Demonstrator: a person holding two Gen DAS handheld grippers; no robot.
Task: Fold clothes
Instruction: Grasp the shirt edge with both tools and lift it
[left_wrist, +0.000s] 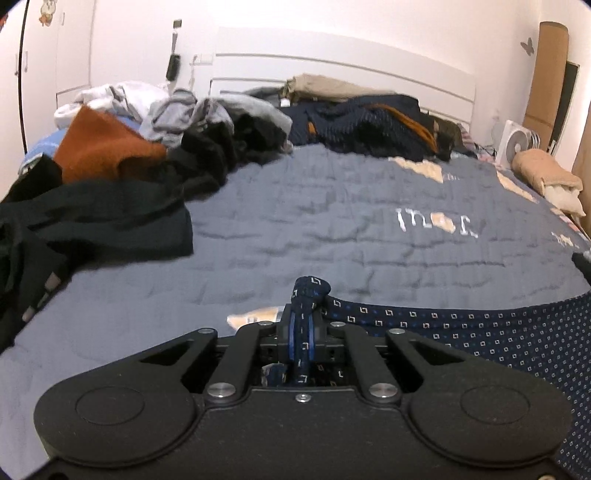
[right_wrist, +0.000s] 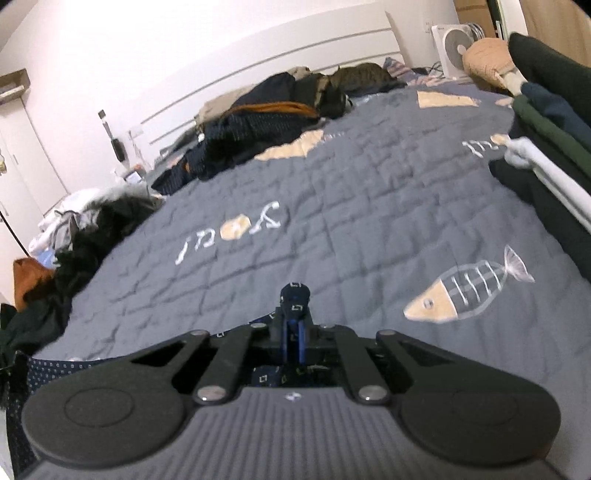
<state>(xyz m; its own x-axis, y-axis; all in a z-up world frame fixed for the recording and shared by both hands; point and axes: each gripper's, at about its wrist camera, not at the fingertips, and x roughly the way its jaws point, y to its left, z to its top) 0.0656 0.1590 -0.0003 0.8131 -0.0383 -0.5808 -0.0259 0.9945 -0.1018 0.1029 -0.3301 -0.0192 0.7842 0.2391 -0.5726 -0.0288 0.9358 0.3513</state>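
A navy garment with small white squares (left_wrist: 480, 332) lies at the near edge of the grey quilted bed cover (left_wrist: 332, 229). My left gripper (left_wrist: 302, 325) is shut on a bunched corner of it, and the cloth pokes out past the blue pads. From there the fabric stretches off to the right. In the right wrist view my right gripper (right_wrist: 293, 325) is shut on another bunched edge of the same navy garment (right_wrist: 55, 369), which trails away to the lower left.
Heaps of unfolded clothes line the far side: an orange piece (left_wrist: 99, 144), black items (left_wrist: 92, 218), grey ones (left_wrist: 184, 110), dark navy ones (left_wrist: 369, 122). Folded clothes are stacked at the right (right_wrist: 546, 122). A white fan (left_wrist: 517, 144) stands near the headboard.
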